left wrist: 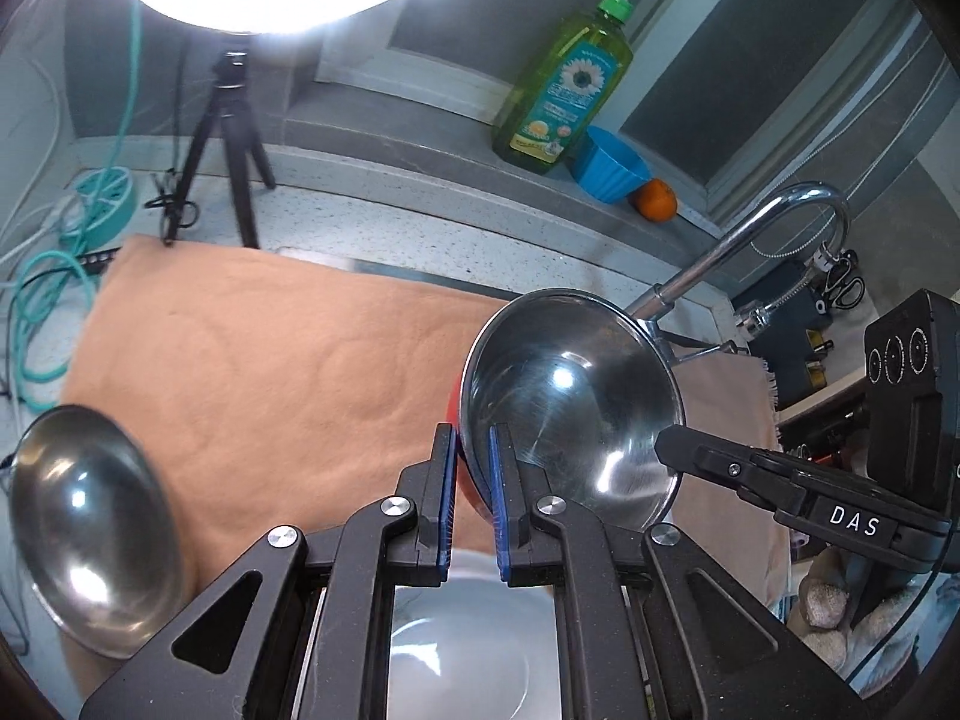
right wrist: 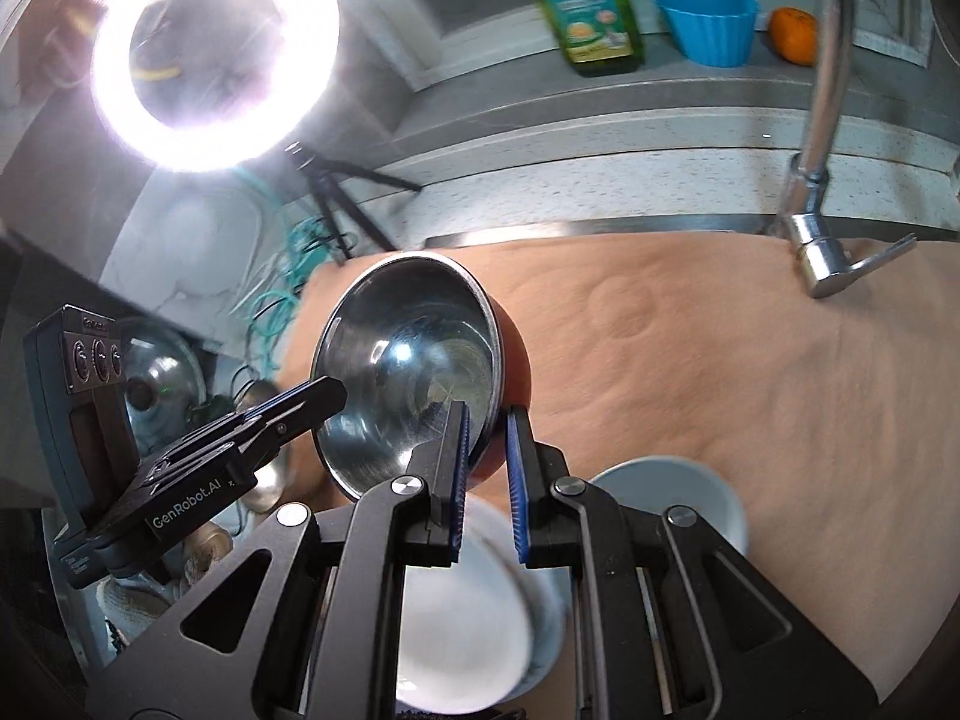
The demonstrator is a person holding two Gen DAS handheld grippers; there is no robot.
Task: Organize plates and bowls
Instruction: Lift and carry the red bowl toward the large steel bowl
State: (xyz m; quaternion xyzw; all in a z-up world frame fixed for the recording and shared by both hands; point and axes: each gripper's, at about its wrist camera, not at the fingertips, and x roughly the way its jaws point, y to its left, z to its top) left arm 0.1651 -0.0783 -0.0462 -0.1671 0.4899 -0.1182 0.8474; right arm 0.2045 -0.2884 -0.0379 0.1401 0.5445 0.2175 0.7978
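Both grippers clamp one steel bowl with a red outside (left wrist: pixel 570 408), tilted, off the peach cloth (left wrist: pixel 270 360). Left gripper (left wrist: pixel 471 474) pinches the rim at frame centre; right gripper (right wrist: pixel 487 462) pinches the opposite rim, lower centre of its view. Second steel bowl (left wrist: pixel 90 546) sits lower left on the cloth. White plate (right wrist: pixel 462 618) and white bowl (right wrist: pixel 678 498) at bottom, below the right jaws.
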